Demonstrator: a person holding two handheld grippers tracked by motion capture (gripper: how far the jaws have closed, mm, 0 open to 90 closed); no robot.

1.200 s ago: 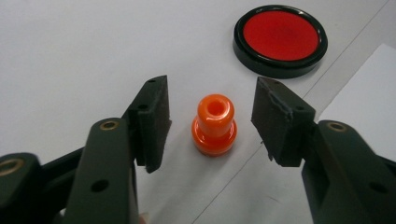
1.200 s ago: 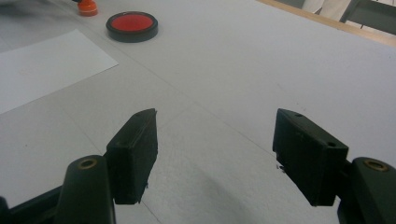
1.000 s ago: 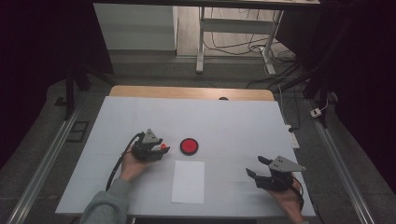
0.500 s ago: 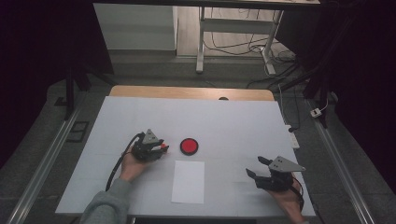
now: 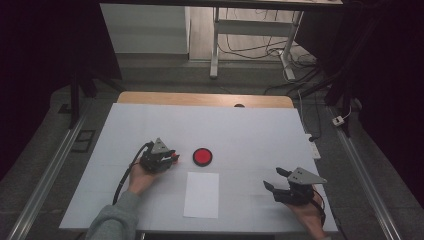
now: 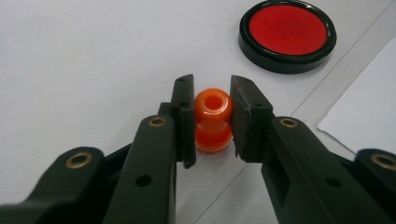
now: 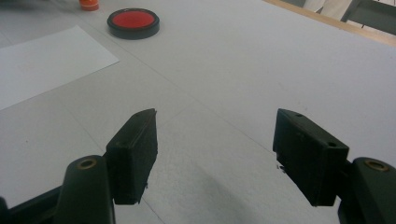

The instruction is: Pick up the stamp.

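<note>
Clamping the orange stamp [image 6: 213, 122] upright in my left gripper [image 6: 212, 116], whose jaws have just closed, beside the red ink pad [image 6: 287, 35]; my right gripper [image 7: 215, 154] waits released, well apart from the ink pad.

**Dim room, bright tabletop**

Lit from above: a white sheet-covered table [image 5: 250, 130], its pale wooden edge strip [image 5: 200, 99] showing along the far side. Beyond that, grey floor [image 5: 165, 75] running back to a white cabinet-like panel [image 5: 145, 27]. Next to it, white metal legs of a desk frame [image 5: 216, 45], with black cables tangled on the floor [image 5: 250, 47] beneath. Left and right, near blackness. Flanking the table, grey metal rails [image 5: 47, 175] angling toward the near side. On the right, a white power strip [image 5: 313, 148] at the table's edge.
</note>
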